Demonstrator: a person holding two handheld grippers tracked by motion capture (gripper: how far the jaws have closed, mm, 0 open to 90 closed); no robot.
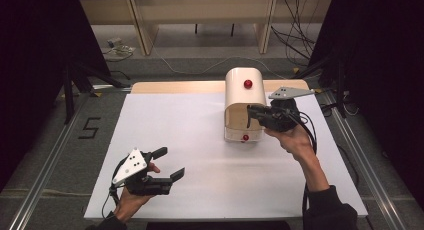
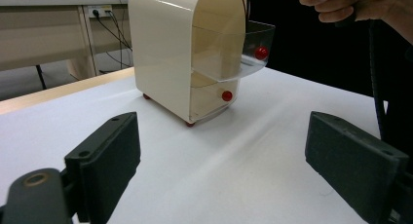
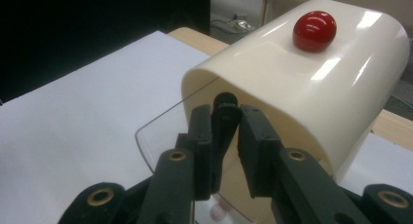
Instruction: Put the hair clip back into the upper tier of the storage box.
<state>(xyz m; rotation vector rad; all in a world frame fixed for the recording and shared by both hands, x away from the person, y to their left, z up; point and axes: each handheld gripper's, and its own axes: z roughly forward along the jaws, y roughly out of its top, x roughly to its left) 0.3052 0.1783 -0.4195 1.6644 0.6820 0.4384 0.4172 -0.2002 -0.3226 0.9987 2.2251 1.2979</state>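
Note:
A cream cabinet (image 1: pixel 244 97) with a rounded top and a red knob (image 1: pixel 248 83) on top stands at the back right of the white table. Its clear upper drawer (image 2: pixel 229 58) is pulled partway out and carries a red knob (image 2: pixel 261 52). The lower drawer (image 2: pixel 209 100) is pushed in, with its own red knob (image 2: pixel 227 95). My right gripper (image 1: pixel 252 111) is shut on the top edge of the clear drawer's front wall (image 3: pixel 160 131), jaws (image 3: pixel 228 121) pinched close together. My left gripper (image 1: pixel 171 162) hovers open and holds nothing near the front left, jaws spread wide (image 2: pixel 229 165).
The white table top (image 1: pixel 190 125) stretches between the two hands. A wooden strip (image 1: pixel 170 86) runs along its far edge. Cables (image 1: pixel 300 40) lie on the floor beyond, under a light wooden bench (image 1: pixel 200 12). Metal rails (image 1: pixel 45 165) flank the table.

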